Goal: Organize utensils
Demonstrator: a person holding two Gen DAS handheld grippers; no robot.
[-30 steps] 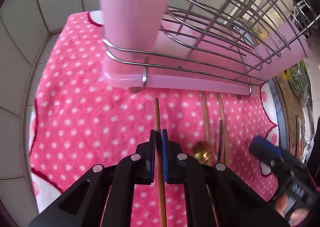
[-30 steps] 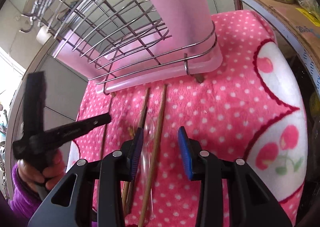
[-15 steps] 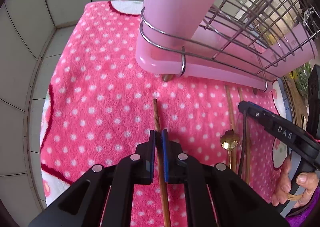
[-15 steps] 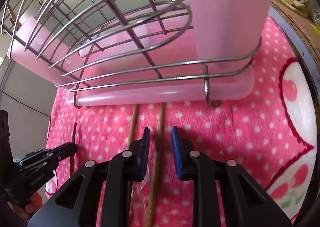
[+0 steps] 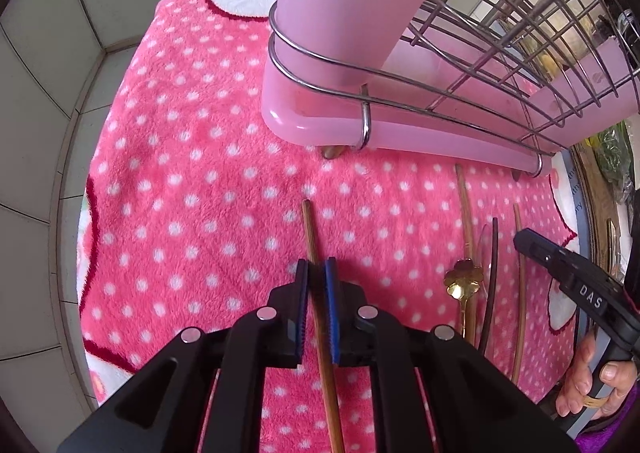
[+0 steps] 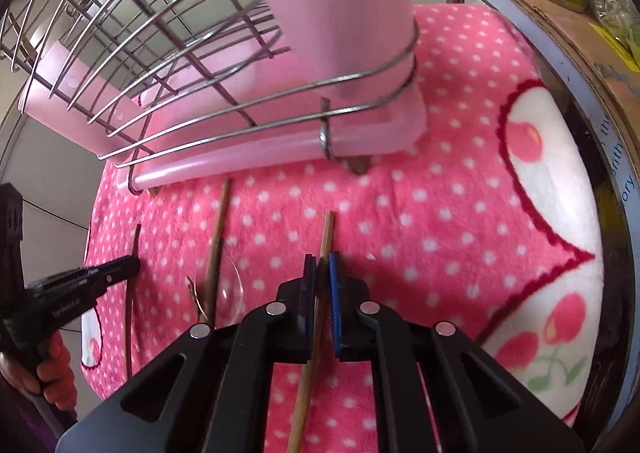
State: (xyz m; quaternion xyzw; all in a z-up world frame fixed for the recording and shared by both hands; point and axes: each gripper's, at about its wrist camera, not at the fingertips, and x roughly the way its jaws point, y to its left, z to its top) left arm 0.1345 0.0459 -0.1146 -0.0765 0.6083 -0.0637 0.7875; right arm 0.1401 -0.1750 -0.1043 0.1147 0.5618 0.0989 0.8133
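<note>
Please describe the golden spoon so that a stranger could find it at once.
Start at the pink drainer tray on the dotted pink cloth. In front of it lie several brown chopsticks. Among them lies the golden spoon, the only shiny metal piece, with a flower-shaped end.

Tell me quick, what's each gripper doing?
Left gripper: shut on a chopstick.
Right gripper: shut on another chopstick.
</note>
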